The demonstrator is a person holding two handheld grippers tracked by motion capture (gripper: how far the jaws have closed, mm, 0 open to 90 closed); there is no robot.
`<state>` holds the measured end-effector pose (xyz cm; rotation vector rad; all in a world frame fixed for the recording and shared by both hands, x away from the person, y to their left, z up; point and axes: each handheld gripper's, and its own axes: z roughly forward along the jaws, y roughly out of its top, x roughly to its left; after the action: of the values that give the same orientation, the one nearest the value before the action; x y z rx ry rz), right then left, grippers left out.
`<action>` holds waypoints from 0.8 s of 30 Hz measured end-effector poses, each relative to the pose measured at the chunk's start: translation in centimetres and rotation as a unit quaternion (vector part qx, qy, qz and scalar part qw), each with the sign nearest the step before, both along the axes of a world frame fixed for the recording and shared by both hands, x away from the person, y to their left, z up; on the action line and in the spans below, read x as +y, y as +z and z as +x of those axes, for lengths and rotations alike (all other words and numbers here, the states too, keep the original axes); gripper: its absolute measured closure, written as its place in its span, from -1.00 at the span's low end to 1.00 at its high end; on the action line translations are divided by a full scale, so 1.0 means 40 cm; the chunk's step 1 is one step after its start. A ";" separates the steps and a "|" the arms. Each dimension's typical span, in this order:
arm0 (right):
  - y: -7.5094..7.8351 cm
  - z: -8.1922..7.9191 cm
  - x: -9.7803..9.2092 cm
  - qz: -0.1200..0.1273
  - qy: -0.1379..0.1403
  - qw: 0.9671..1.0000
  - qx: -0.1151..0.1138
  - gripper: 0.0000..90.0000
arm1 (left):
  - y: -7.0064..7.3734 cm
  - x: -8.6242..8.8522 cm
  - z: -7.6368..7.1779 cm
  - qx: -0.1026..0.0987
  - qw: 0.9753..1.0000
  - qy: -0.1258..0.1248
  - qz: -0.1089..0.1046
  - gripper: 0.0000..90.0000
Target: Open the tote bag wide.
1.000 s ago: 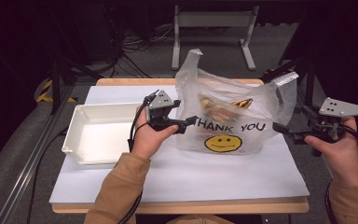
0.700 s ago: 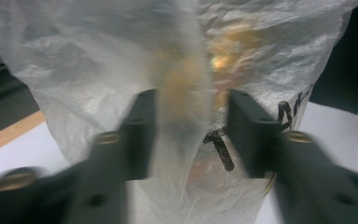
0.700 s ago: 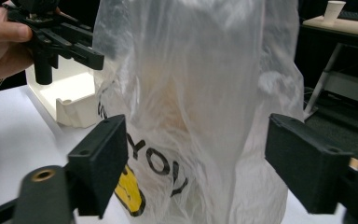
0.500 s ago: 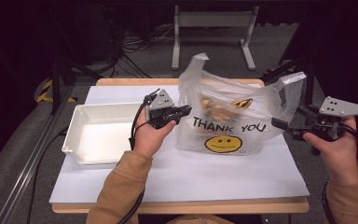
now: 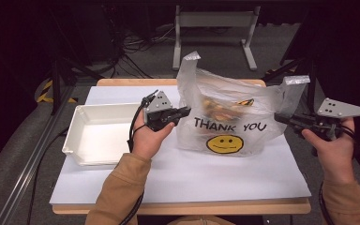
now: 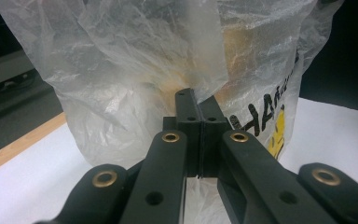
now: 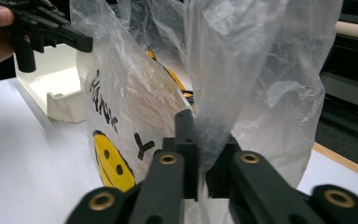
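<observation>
Standing upright near the far edge of the table (image 5: 262, 201), toward its right corner: plastic bag (image 5: 225, 119), printed THANK YOU with a yellow smiley on the near face, brownish contents showing through the film. Resting at the left edge of the white sheet: white tray (image 5: 77, 140).

Pinching the bag's left side with the left gripper (image 5: 185, 110); jaws pressed flat together in the left gripper view, film (image 6: 135, 70) bunching just above the tips. Clamping the bag's right handle (image 5: 293, 91) with the right gripper (image 5: 281, 118); in the right gripper view the film (image 7: 242, 70) passing down between the two jaws, held tight.

Compared with one second ago: left gripper sitting higher and slightly nearer the bag's left wall, no longer low beside the base. Right gripper and hand remaining at about the same place off the right edge. Bag holding the same footprint, right handle still drawn out toward the right gripper.
</observation>
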<state>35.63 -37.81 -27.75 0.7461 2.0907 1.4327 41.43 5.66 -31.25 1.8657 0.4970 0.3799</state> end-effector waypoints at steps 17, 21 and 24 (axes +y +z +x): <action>-0.047 0.068 0.039 -0.002 -0.005 1.000 0.025 0.98 | -0.039 -0.010 0.020 0.025 0.999 0.012 0.032 1.00; -0.063 0.081 0.042 -0.002 -0.007 0.999 0.036 0.98 | -0.052 -0.014 0.024 0.032 0.998 0.015 0.045 1.00; -0.072 0.086 0.041 -0.003 -0.008 0.999 0.041 0.98 | -0.058 -0.017 0.024 0.035 0.998 0.017 0.054 1.00</action>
<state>39.06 -36.16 -30.64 0.8318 2.1434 1.4093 42.39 4.96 -33.55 1.9825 0.5655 0.3705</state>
